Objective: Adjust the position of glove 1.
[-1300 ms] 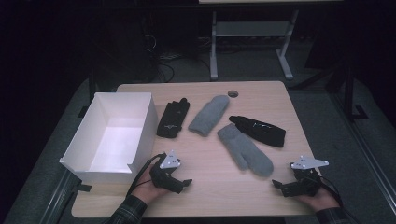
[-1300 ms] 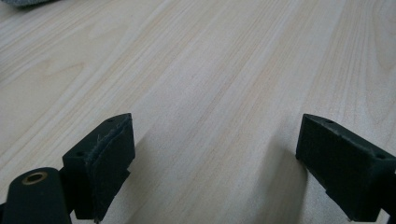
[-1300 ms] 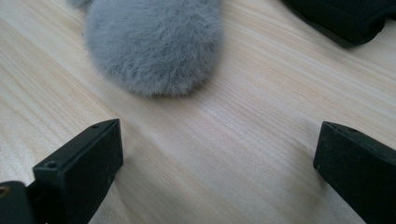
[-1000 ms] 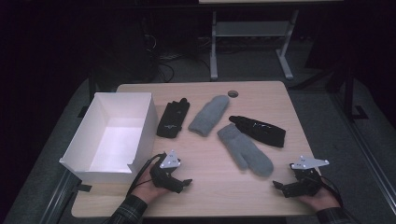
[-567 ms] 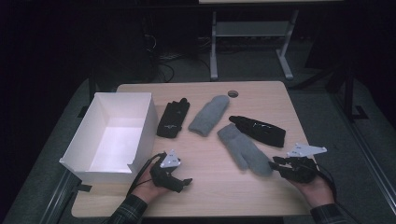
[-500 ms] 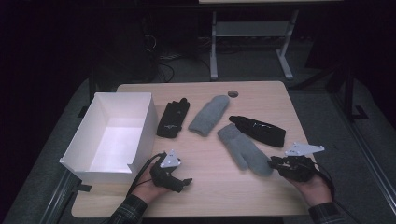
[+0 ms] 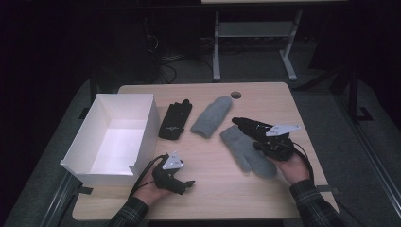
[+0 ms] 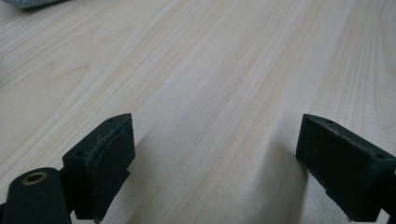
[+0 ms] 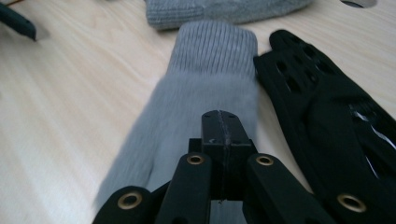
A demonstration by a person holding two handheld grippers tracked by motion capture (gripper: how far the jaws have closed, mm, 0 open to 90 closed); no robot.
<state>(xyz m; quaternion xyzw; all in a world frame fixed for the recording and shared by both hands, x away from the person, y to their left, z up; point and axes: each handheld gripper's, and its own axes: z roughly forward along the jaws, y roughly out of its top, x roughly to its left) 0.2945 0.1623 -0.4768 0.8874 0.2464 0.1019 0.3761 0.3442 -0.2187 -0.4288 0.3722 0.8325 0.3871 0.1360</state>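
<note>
Gloves lie in a row across the table (image 7: 222, 189) in the high view: a black glove (image 7: 174, 121) by the white box (image 7: 113, 137), a grey mitten (image 7: 211, 117), a second mitten (image 7: 247, 150) nearer the person, and another black glove (image 7: 253, 126) beside it. The right gripper (image 7: 261, 146) hangs over the near mitten's edge; the left gripper (image 7: 182, 182) rests on the wood in front of the box.

Left gripper view: jaws stand wide, bare wood between them, nothing held.

Right gripper view: the jaws have just been closing and now meet pad to pad, with nothing between them, poised above the near mitten (image 9: 205, 98), the black glove (image 9: 327, 112) touching it on one side.

This looks like the approach to picking up that mitten. The next move probably calls for spreading the jaws again, lowering onto the knit and pinching a fold, clear of the black glove.
</note>
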